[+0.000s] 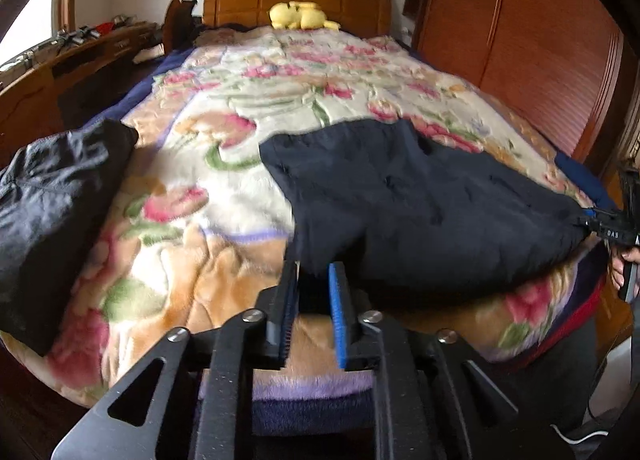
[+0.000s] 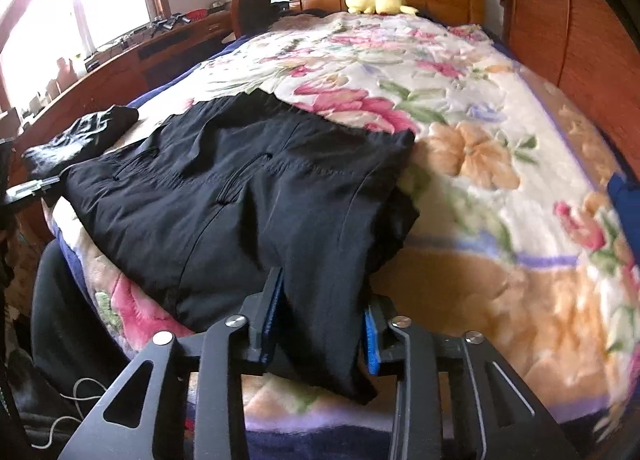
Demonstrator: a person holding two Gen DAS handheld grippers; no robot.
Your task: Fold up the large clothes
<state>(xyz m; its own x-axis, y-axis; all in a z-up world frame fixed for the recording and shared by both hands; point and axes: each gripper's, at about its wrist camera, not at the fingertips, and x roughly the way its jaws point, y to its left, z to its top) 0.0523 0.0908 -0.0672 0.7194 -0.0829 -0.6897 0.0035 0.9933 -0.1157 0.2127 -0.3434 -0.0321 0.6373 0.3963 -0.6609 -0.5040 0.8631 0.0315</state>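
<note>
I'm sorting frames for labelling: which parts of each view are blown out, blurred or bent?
Left wrist view: soft motion blur over the dark navy trousers and floral fleece blanket; fisheye bends the wooden wardrobe. Right wrist view: bright window is overexposed at upper left; edges curve and darken.

Daylight from the window (image 2: 80, 12) at upper left blows out my right view w/ glare, fisheye bends frame edges, slight motion blur softens the blanket (image 1: 224, 164).
</note>
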